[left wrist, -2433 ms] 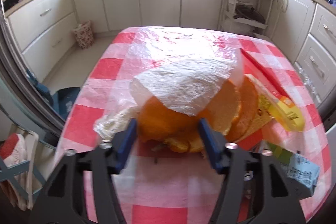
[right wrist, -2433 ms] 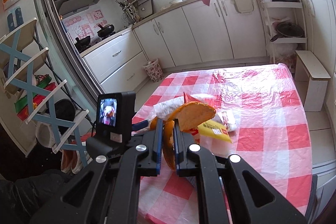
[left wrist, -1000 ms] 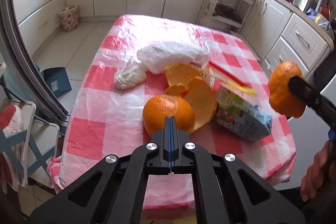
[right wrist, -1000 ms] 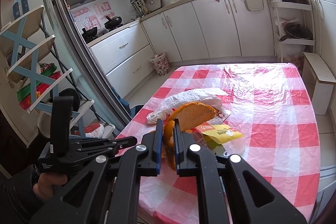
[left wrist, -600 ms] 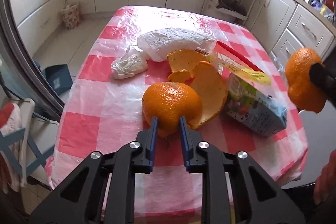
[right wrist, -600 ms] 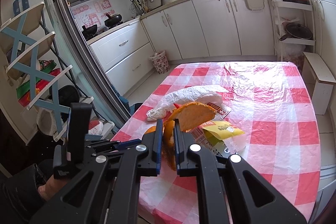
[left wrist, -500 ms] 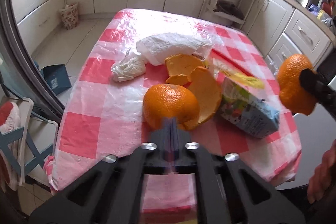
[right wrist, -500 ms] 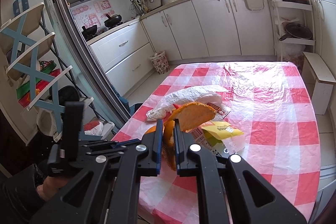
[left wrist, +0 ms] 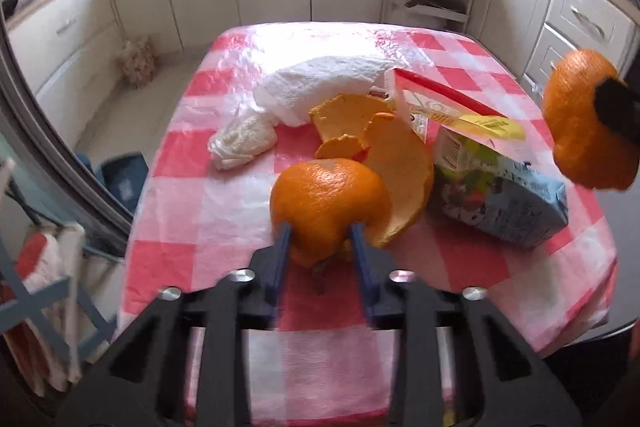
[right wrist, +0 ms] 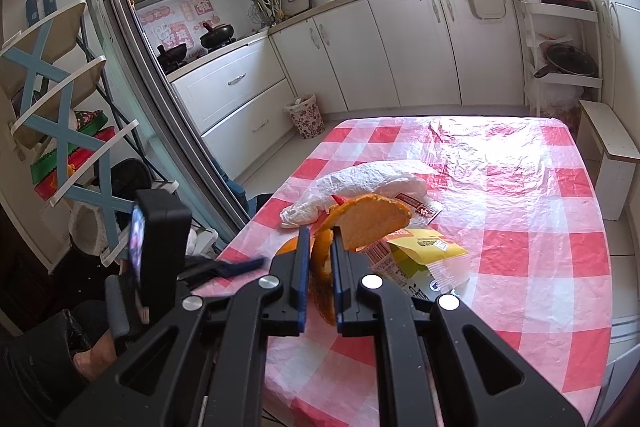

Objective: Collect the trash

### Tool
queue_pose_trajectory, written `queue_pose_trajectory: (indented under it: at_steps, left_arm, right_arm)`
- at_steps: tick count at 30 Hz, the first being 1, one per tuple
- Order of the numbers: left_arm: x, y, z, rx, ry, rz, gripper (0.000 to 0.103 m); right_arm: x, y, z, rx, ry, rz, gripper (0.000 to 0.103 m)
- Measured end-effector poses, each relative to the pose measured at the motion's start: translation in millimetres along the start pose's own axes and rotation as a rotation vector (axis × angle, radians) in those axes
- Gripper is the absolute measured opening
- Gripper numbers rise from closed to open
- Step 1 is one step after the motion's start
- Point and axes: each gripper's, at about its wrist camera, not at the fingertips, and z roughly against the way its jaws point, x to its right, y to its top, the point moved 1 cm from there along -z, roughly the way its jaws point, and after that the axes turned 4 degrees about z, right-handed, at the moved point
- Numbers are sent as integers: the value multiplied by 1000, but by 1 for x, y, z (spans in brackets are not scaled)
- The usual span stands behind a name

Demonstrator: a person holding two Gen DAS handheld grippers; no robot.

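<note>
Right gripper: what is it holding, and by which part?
The right gripper pinches an orange peel by its lower edge; the curved top sticks up above the fingertips.

Left gripper (left wrist: pixel 320 235) jaws, shut a second ago, have just been opening; orange peel dome (left wrist: pixel 328 203) now sits between them, at 12 o'clock.

The right claw (right wrist: pixel 320 251) pinches an orange peel (right wrist: pixel 362 223) between its blue pads; the peel arches up and rightward past the tips. Just beyond lies a white bag (right wrist: pixel 360 183) on the checked table (right wrist: pixel 540 227), and to the right a yellow wrapper (right wrist: pixel 424 249). Low to the left sits the left claw (right wrist: pixel 240 264), a hand (right wrist: pixel 94 357) under it.
</note>
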Motion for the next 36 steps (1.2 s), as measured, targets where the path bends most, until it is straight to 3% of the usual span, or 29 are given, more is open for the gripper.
queue_pose_trajectory:
  at_steps: [5,16,22,30,36]
  left_arm:
    - [-13,6,13,21,-85,93,10]
    - [-55,10,45,65,-272,324,7]
    - [-62,13,87,141,-301,335,4]
    - [-44,-10,124,133,-347,278,0]
    - [-23,-36,141,112,-360,220,0]
  right_arm:
    - [1,0,0,4,-1,-7,11]
    - [-4,0,-2,1,5,12,11]
    - [-7,-2,-1,4,3,20,11]
    - [-23,-6,15,23,31,38,11]
    - [-42,-43,44,4,41,-6,11]
